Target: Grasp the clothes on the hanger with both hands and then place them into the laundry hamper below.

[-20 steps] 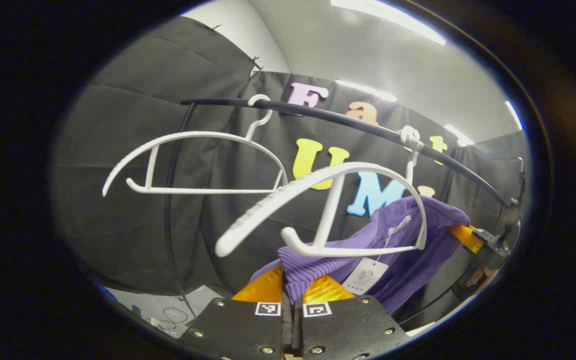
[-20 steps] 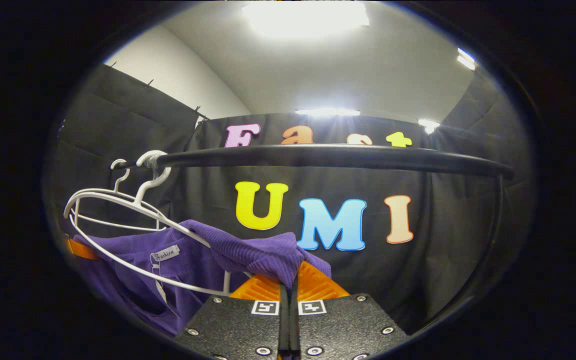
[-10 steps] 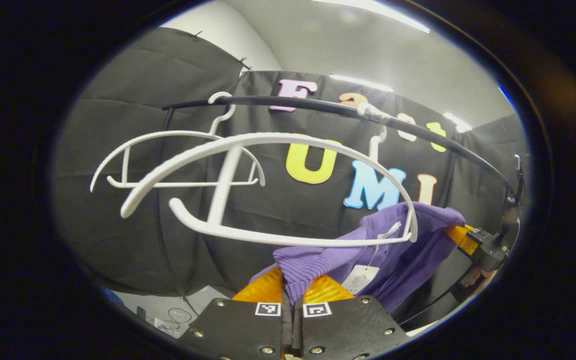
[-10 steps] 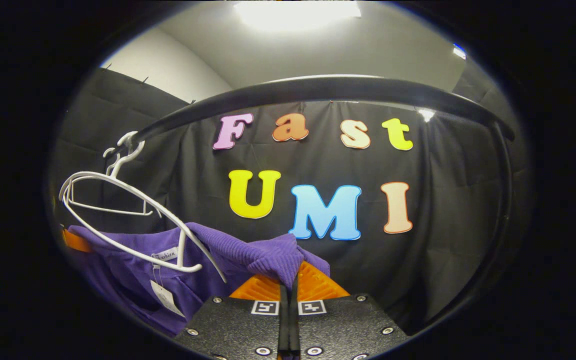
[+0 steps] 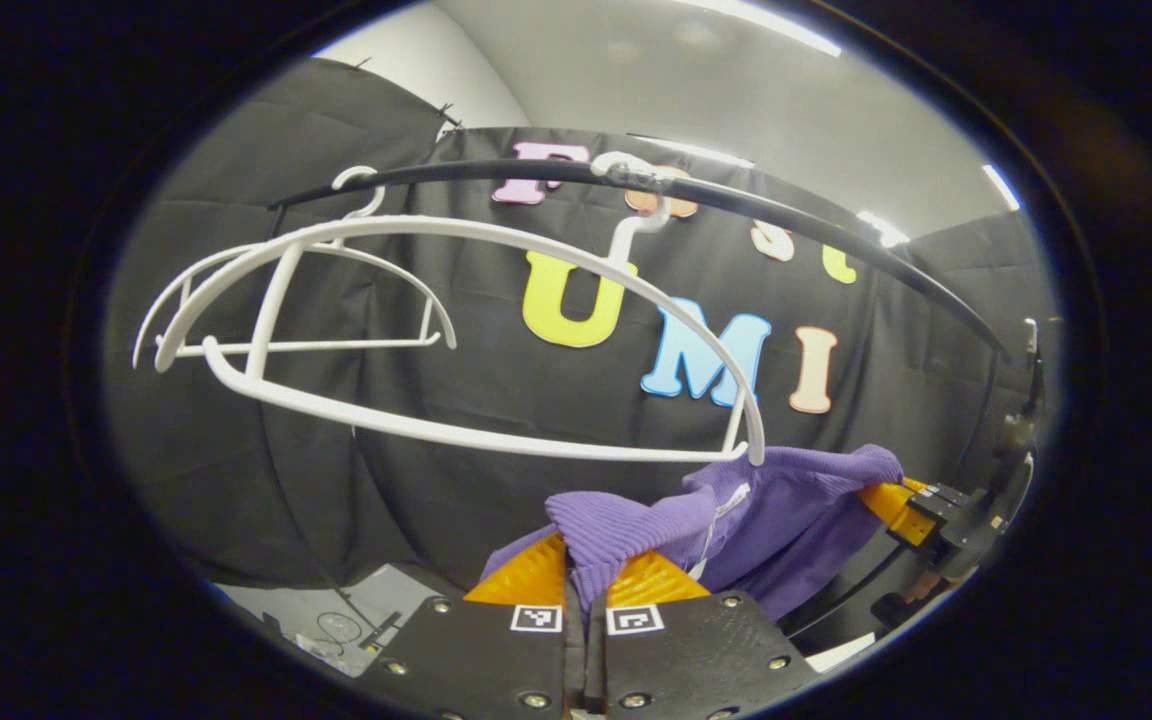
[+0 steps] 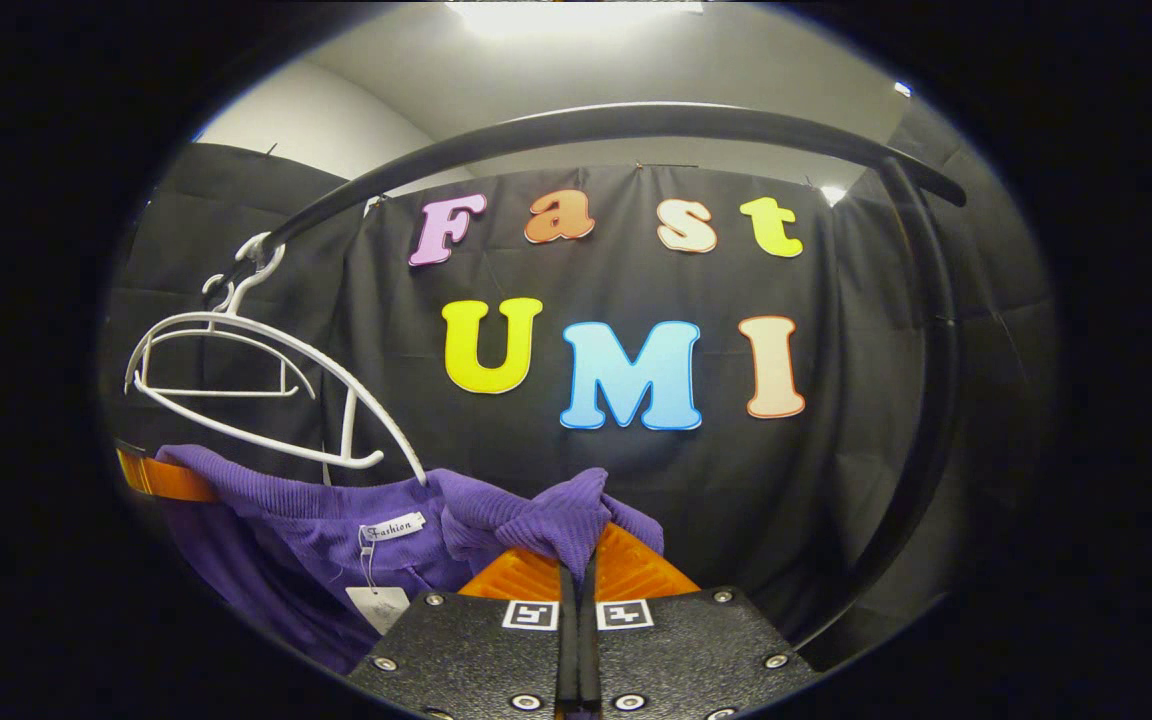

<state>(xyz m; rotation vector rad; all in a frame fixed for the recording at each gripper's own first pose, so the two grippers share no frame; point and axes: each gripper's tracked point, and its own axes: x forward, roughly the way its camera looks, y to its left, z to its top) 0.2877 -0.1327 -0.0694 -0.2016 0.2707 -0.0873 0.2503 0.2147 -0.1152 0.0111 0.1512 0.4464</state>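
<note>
The left gripper (image 5: 586,575) and right gripper (image 6: 576,560) each pinch the purple sweater (image 5: 786,505) between 2 closed fingers, below the white hanger (image 5: 456,330).

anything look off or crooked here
The near white hanger hangs tilted on the black rail, its low end just above the purple top, which is off it. Both the left gripper and right gripper pinch the top. Nothing looks damaged.
</note>
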